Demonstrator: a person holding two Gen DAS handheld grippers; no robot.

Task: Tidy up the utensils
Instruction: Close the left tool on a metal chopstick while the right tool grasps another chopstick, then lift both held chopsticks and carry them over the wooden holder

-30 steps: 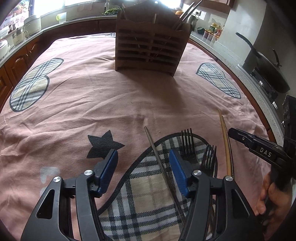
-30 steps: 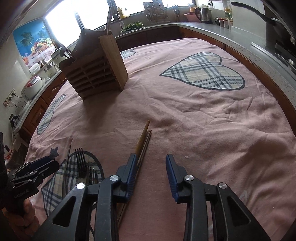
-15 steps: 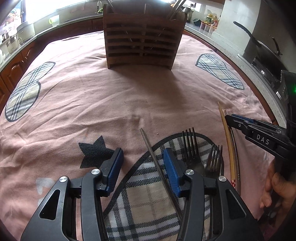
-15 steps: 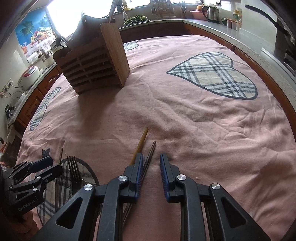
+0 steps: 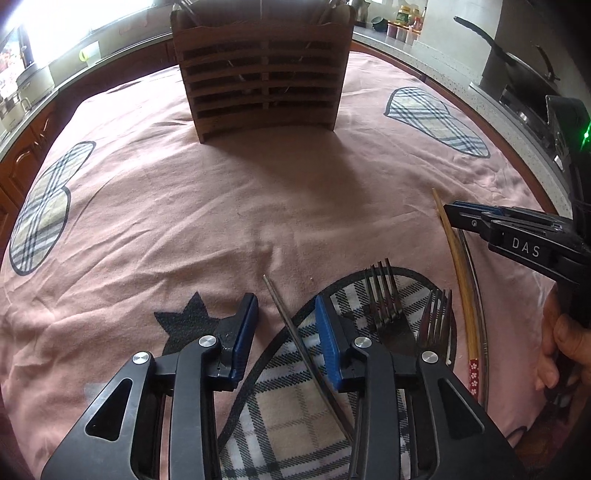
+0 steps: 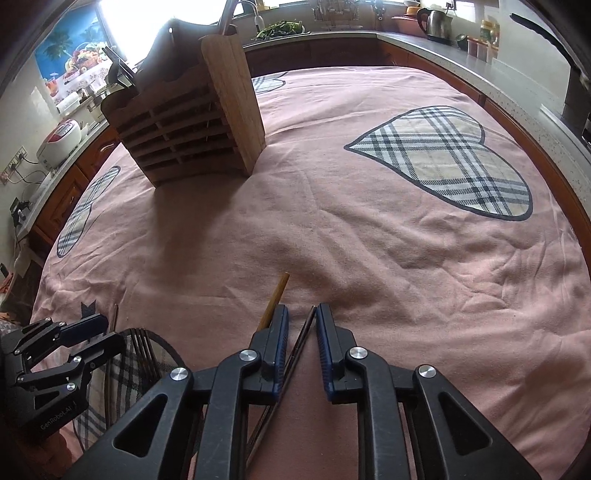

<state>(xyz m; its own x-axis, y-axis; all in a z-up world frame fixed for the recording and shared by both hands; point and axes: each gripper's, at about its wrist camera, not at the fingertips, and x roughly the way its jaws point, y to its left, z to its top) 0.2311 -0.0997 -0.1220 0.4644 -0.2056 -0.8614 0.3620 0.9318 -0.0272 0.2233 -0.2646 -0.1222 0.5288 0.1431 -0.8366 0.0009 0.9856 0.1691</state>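
A slatted wooden utensil holder [image 5: 264, 72] stands at the far side of the pink cloth; it also shows in the right wrist view [image 6: 184, 125]. My left gripper [image 5: 286, 310] is open, its jaws on either side of a thin metal chopstick [image 5: 295, 328] lying on the cloth. Two forks [image 5: 384, 295] lie just right of it. A wooden chopstick [image 5: 456, 266] lies further right. My right gripper [image 6: 301, 321] is narrowly open around a dark metal chopstick [image 6: 301, 339], with the wooden chopstick [image 6: 275, 295] just outside its left finger.
The pink cloth [image 5: 184, 206] with plaid heart patches covers the table. Kitchen counters ring it, with a pan [image 5: 517, 62] on the stove at right, a rice cooker [image 6: 61, 142] at left and a kettle [image 6: 432, 18] at the back.
Both grippers moved forward toward the holder. My right gripper narrowed from wide open to a slim gap around the dark chopstick. My left gripper narrowed around the metal chopstick.
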